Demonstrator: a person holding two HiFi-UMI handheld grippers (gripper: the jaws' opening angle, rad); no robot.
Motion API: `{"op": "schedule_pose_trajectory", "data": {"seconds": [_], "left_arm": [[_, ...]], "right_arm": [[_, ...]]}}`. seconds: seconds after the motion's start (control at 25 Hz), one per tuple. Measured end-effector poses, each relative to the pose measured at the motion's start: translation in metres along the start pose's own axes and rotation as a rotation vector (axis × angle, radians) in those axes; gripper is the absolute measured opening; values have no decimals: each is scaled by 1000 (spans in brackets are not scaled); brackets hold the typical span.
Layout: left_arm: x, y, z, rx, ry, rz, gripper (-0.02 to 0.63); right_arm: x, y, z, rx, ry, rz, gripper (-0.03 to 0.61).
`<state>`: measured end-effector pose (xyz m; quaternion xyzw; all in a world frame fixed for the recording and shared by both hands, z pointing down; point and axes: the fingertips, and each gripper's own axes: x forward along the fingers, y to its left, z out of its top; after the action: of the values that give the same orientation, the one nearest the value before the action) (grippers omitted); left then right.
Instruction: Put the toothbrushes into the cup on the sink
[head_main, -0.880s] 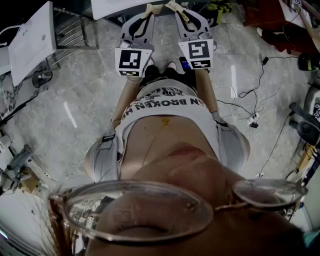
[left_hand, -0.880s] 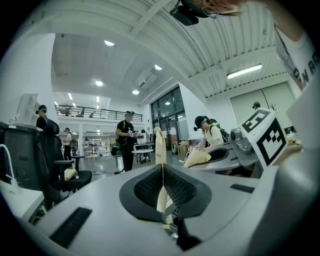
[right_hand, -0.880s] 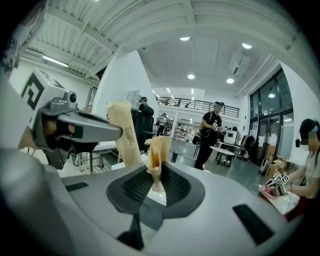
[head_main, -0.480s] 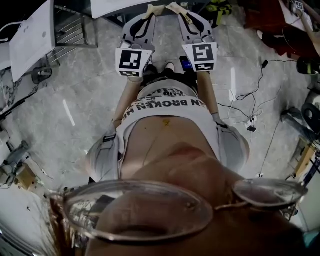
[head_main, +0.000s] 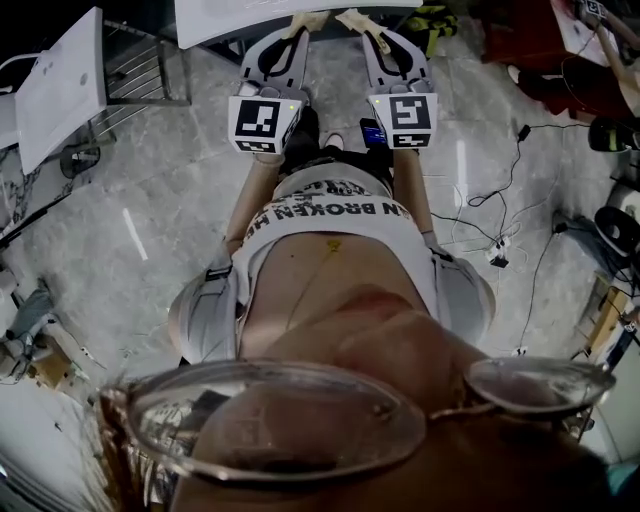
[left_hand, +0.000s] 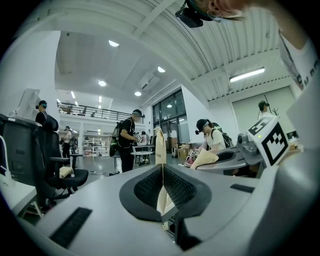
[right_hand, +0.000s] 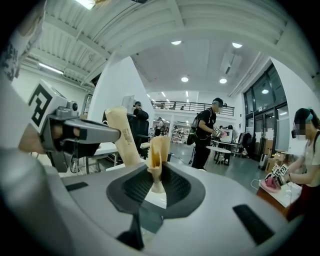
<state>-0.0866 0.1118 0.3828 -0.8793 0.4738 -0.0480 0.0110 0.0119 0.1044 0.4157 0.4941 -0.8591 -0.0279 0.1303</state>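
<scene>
No toothbrush, cup or sink shows in any view. In the head view both grippers are held side by side in front of the person's waist, pointing away from the body. My left gripper has its tan pads pressed together with nothing between them, and in the left gripper view the pads meet in one line. My right gripper is likewise shut and empty. Each gripper appears in the other's view: the right gripper and the left gripper.
A white tabletop edge lies just beyond the gripper tips. A white panel on a metal frame stands at the left. Cables trail over the grey floor at the right. People stand and sit in the hall, one by a small table.
Both grippers have crept a little further from the body toward the white tabletop. Their jaws have stayed shut.
</scene>
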Motion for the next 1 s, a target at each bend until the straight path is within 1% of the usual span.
{"op": "schedule_pose_trajectory", "data": {"seconds": [0.2, 0.56, 0.76, 1.0], "left_arm": [[26, 10, 3, 6, -23, -65, 15], [76, 45, 4, 15, -26, -154, 15], [89, 65, 2, 15, -25, -177, 15], [94, 89, -4, 11, -21, -200, 15]], "right_arm": [[15, -13, 3, 1, -4, -61, 63], [65, -34, 9, 0, 12, -129, 63], [87, -37, 13, 2, 13, -151, 63], [112, -29, 15, -6, 25, -166, 63]]}}
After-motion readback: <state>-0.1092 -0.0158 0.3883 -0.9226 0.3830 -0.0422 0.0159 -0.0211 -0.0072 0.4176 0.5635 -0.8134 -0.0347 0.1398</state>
